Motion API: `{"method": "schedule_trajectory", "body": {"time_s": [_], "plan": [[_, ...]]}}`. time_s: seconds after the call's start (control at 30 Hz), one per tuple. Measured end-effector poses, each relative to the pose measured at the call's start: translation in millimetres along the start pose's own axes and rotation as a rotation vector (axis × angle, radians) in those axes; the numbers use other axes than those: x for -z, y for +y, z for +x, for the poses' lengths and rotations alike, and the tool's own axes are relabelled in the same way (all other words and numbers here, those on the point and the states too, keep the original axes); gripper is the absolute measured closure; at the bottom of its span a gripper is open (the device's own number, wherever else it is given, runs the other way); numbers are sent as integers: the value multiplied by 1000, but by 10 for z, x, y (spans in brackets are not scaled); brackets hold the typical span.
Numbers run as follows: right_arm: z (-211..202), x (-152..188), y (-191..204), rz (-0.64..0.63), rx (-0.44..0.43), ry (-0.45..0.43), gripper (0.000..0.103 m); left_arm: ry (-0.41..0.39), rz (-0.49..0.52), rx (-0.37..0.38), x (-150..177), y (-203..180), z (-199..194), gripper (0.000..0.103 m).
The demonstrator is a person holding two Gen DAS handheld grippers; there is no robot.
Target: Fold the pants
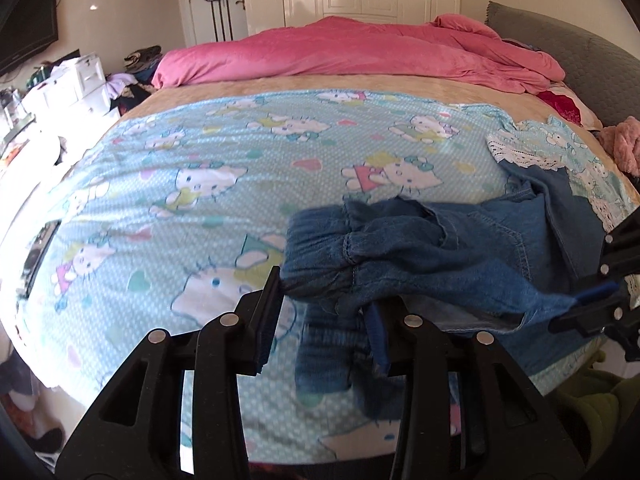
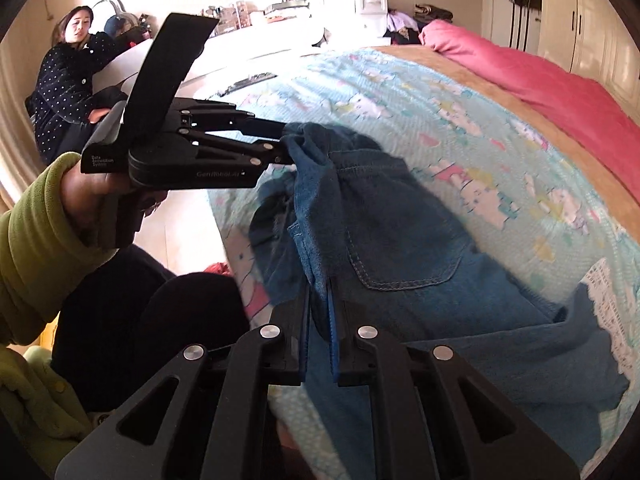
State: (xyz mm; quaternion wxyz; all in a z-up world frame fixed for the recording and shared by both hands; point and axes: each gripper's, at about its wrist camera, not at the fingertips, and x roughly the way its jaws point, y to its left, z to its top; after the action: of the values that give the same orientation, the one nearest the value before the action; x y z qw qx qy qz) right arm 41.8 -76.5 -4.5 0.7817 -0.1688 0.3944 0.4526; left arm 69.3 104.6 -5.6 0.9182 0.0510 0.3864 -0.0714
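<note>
The right claw [image 2: 320,344] is clenched on a fold of the jeans [image 2: 400,248], lifting it off the bed [image 2: 440,92]. Just ahead and left, the left claw [image 2: 286,148] grips the bunched waistband, so the cloth hangs between them, likely to spread it flat. Beyond lies a pink quilt [image 2: 540,80].

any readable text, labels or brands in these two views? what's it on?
"GenRobot.AI": side of the left gripper body, soft but legible.
"Data Acquisition System": small print on its handle block, partly blurred, reading uncertain.
Bedsheet has cartoon cats, no words.
Jeans show no readable tag.
Nothing else legible.
</note>
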Motion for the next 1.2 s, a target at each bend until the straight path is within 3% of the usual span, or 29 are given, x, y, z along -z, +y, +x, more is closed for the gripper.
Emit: {"method": "schedule_trajectory", "body": {"time_s": [0.37,0.5,0.6,0.7,0.77,0.87,0.9,0.97,1.03,1.2], "plan": [[189,213,180,-16,26,71,96,26,-128,0,352,216,-196,64],[201,250,206,-21,21,81,96,-11,-206,26,332,358,-351,64],[203,265,238,-23,10,80,96,-11,-202,50,248,357,-346,64],[211,275,260,-29,11,85,96,-3,-233,123,133,350,-237,61],[220,269,245,-26,12,86,95,18,-285,191,54,368,-119,47],[220,265,247,-24,11,88,94,54,-335,246,-27,380,79,46],[217,263,257,-27,12,87,93,73,-353,247,-43,394,156,47],[223,256,266,-33,18,86,93,98,-393,253,-41,416,263,74],[212,251,266,-32,20,82,93,106,-412,253,-21,422,257,75],[171,240,317,-43,-3,75,93,50,-349,204,75,390,-45,75]]}}
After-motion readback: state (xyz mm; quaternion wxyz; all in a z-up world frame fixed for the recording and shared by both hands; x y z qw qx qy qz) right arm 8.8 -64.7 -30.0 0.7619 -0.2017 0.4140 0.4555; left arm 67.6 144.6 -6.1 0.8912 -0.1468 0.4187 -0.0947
